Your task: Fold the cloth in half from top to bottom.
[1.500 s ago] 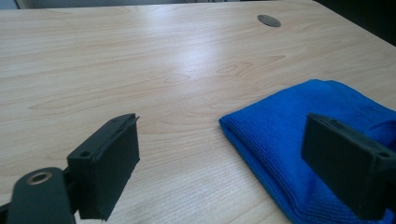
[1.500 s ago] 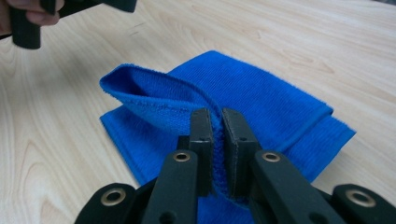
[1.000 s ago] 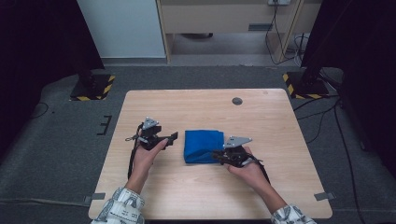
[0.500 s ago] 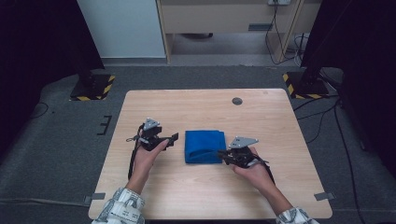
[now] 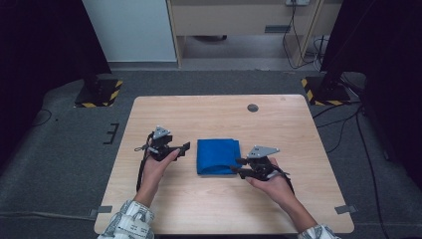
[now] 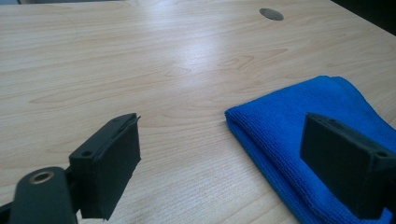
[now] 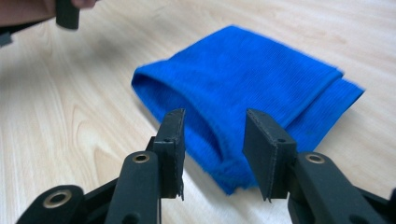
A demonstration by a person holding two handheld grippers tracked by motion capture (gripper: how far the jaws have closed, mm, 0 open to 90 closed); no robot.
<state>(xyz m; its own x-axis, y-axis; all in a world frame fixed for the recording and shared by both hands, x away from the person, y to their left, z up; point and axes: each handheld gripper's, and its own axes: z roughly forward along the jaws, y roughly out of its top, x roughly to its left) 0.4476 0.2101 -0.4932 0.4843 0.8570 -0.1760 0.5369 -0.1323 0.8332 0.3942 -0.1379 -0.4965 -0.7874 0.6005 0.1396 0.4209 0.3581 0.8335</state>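
A blue cloth [image 5: 218, 156] lies folded in the middle of the surface [image 5: 209, 114]. The right hand-held gripper [image 5: 238, 165] sits at the cloth's 4 o'clock corner. Its jaws have just been opening, with the corner of the cloth between them but not pinched. The left hand-held gripper [image 5: 185, 148] waits at the cloth's 9 o'clock side, jaws wide apart and holding nothing. The right one is nearer.

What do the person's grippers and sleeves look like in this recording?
Both the left gripper and the right gripper are black, with flat rectangular jaws, brass-coloured pivot rivets and a grey three-cornered plate on top. A black cable trails from each. The sleeves are pale with a dark check pattern.
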